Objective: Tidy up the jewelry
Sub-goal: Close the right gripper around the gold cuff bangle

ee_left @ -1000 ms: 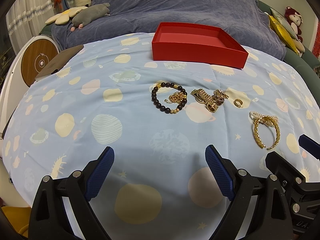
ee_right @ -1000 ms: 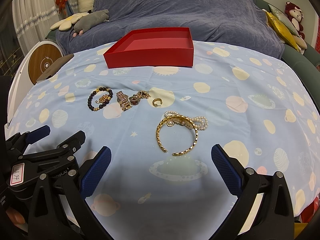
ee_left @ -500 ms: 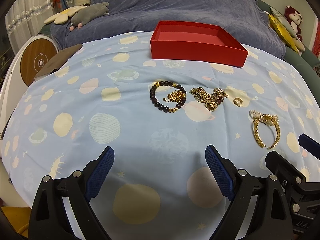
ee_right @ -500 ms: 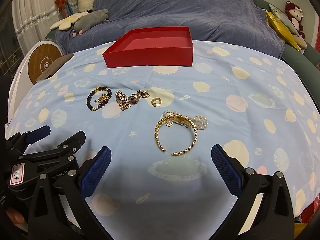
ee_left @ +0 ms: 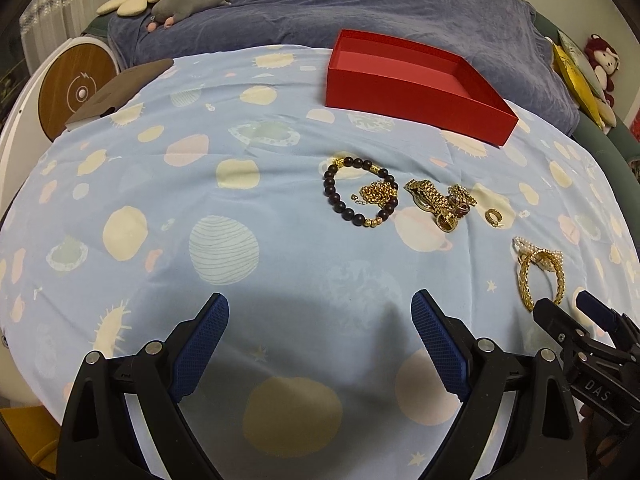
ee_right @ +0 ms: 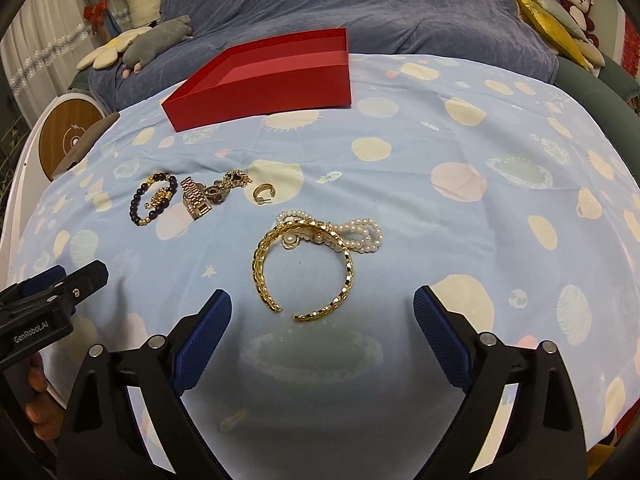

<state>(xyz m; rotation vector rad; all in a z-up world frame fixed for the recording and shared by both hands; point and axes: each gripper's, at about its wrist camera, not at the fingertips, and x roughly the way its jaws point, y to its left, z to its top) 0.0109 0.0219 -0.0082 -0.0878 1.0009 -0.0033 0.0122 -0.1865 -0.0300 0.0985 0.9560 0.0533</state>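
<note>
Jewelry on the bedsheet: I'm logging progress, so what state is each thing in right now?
Red box: open, no lid, nothing seen inside.
Gold bangle: loose on the sheet, gap toward the right tool, overlapping the pearl strand.
Beaded bracelet: on the sheet, not boxed.
Gold ring: on the sheet, alone.
Left tool: open, holding nothing.
Right tool: open, has just been closing slightly, nothing gripped.

Wide-spread right gripper (ee_right: 322, 332) hovers just short of gold bangle (ee_right: 302, 264).

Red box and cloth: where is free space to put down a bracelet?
The red box looks empty. The cloth left of the dark bead bracelet is bare. The row from it to the gold cuff and pearls is crowded.
</note>
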